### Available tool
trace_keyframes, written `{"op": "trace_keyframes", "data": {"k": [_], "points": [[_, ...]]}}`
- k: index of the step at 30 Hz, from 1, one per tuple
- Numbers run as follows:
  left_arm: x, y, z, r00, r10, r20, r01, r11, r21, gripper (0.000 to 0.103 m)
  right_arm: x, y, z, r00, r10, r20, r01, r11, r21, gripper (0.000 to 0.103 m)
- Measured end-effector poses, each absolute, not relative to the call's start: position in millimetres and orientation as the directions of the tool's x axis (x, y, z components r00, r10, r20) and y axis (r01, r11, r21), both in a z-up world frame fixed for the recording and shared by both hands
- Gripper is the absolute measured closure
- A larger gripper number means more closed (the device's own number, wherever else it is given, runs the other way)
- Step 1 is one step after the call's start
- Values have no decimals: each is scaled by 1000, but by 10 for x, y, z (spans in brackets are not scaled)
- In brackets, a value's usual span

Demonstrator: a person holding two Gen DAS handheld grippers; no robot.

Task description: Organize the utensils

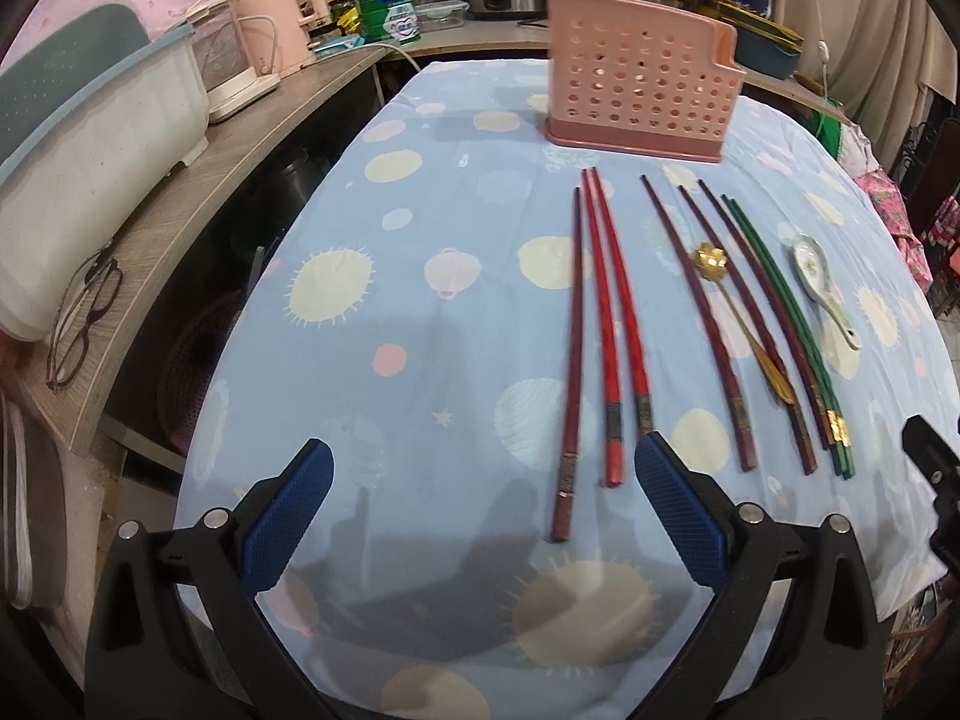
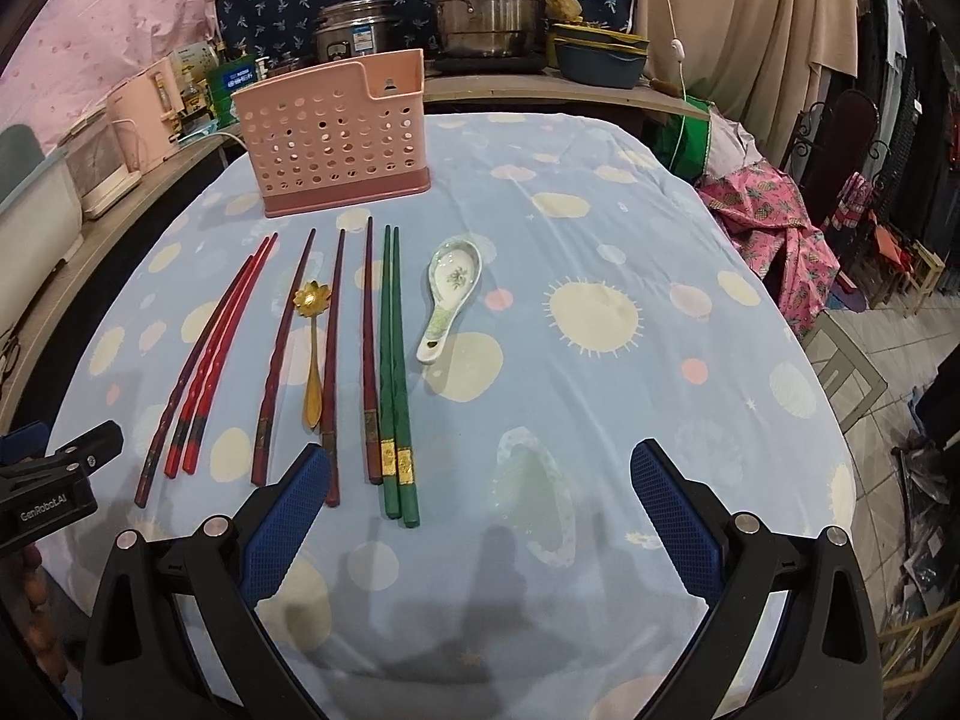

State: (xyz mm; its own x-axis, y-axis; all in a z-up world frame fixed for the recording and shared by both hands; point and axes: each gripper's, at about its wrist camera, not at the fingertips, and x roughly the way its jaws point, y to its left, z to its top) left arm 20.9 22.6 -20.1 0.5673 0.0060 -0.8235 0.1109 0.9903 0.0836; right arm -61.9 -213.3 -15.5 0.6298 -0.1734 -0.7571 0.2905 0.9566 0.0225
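Left gripper (image 1: 483, 465): blue cross-hatched pads on black arms stood wide apart, holding nothing, above the cloth.
Right gripper (image 2: 480, 468): the same textured pads, likewise spread and empty.
Holder (image 1: 639, 90): pink perforated plastic box on a darker base, upright, far ahead of both grippers.
Red chopsticks (image 1: 612, 324): two glossy tapered sticks, ahead of the left gripper near its right pad.
Dark chopsticks (image 2: 282, 360): four maroon sticks with banded ends, one left of the red pair, three right of it.
Green chopsticks (image 2: 393, 372): a pair with gold bands, ahead of the right gripper, just inside its left pad.
Gold spoon (image 2: 312, 324): metal, flower-shaped bowl, between dark sticks.
Ceramic spoon (image 2: 450, 294): white, painted, just right of the green pair.
Tablecloth (image 2: 600, 396): blue fabric, round pale patches.
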Motion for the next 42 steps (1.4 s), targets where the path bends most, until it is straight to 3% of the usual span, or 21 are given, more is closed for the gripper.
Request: {"op": "trace_keyframes", "data": {"k": [7, 12, 15, 19, 21, 29, 37, 42], "points": [[369, 340, -372, 532, -9, -847, 102, 993, 53, 8, -411, -2302, -183, 628, -193, -754, 327, 944, 31, 7], [398, 277, -493, 498, -42, -866, 140, 990, 33, 18, -220, -2358, -215, 632, -185, -753, 327, 944, 42, 9], [387, 236, -520, 491, -61, -869, 161, 987, 22, 20, -102, -2398, -243, 627, -173, -760, 330, 942, 58, 16], [399, 209, -558, 469, -90, -879, 183, 983, -4, 35, 53, -2445, -286, 621, -140, -771, 336, 937, 100, 25], [396, 214, -569, 467, -92, -880, 185, 983, -5, 37, 126, -2476, -325, 619, -105, -778, 338, 930, 144, 33], [396, 261, -556, 469, -108, -876, 190, 982, -20, 45, 396, -2565, -588, 582, 30, -813, 342, 898, 278, 81], [369, 293, -557, 474, -118, -872, 192, 981, -28, 54, 341, -2490, -654, 577, 48, -815, 318, 906, 278, 91], [350, 308, -537, 474, -139, -870, 197, 979, -50, 71, 231, -2496, -647, 580, 54, -813, 311, 907, 283, 94]]}}
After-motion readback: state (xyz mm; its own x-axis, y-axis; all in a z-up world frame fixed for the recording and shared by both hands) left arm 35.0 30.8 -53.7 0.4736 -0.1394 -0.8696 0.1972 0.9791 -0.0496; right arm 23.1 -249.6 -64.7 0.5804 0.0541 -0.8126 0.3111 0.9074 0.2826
